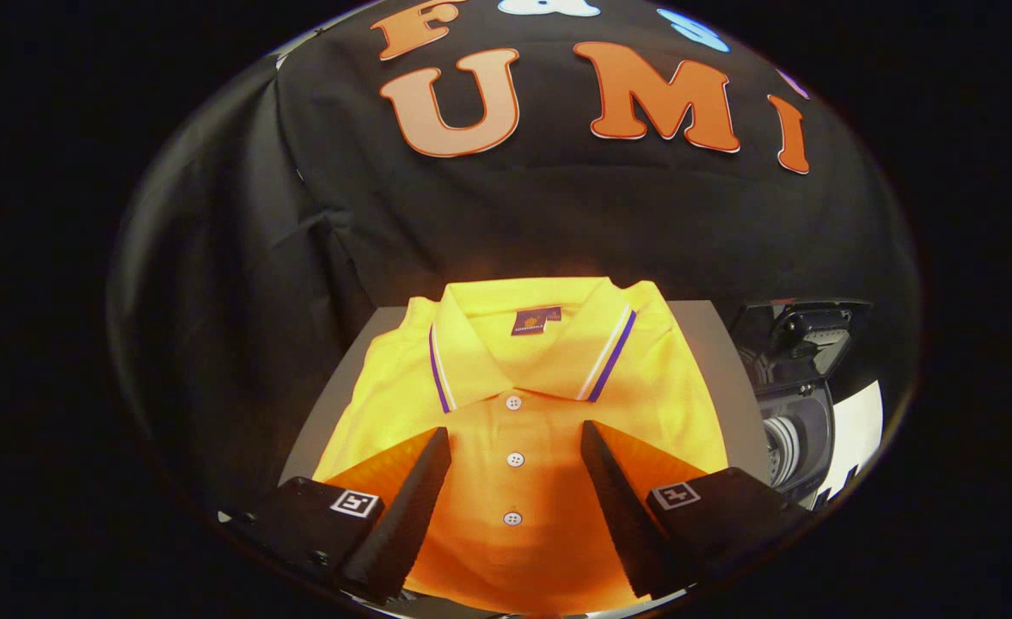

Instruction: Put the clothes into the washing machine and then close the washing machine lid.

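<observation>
A folded yellow polo shirt lies flat on a grey table, collar away from me, with striped collar edges and a row of white buttons down its front. My gripper hovers open over the shirt's button placket, one finger on each side of the buttons; whether the fingers touch the cloth I cannot tell. To the right of the table stands the washing machine, its dark lid raised and the drum opening visible below it.
The black cloth wall hangs behind and to the left of the table. The table's right edge lies close to the washing machine.
</observation>
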The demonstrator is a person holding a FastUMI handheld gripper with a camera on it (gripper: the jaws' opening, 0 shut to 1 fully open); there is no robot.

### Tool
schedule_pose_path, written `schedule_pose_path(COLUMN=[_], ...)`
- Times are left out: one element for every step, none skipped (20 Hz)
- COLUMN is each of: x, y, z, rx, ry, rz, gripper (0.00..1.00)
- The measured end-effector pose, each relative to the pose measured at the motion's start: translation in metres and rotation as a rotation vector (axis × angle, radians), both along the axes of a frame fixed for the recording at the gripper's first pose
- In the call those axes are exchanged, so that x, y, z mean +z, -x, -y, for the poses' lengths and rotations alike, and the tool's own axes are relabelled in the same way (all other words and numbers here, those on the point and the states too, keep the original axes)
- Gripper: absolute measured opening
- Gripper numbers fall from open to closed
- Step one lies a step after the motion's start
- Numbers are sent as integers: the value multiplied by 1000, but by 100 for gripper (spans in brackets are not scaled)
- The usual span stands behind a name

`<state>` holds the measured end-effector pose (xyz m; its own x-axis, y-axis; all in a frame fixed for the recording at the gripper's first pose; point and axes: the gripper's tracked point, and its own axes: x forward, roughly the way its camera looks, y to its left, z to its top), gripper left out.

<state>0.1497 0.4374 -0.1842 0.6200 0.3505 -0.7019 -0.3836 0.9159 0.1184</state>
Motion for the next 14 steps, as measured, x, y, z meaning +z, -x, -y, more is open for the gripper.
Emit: schedule_pose_path(x=[-3,-3,-7,-7,-6,-4,-3,-3,-2,-4,-5,-6,-4,-4], y=[1,-3,2,-2,-1,1,1,0,-1,-2,0,-8,-5,-7], z=[2,-1,3,3,3,2,4,7,8,7,6,5,5,6], rx=[-1,8,45,72,78,78,83,85,82,93,120,95,93,82], ry=[22,34,84,102,99,90,90,91,89,90,86,73,64,49], rz=[7,43,35,59,45,35,22,10,2,-7,-17,-5,9,46], gripper=[99,99,99,99,99,97,88,79,71,62,53,33,13,12])
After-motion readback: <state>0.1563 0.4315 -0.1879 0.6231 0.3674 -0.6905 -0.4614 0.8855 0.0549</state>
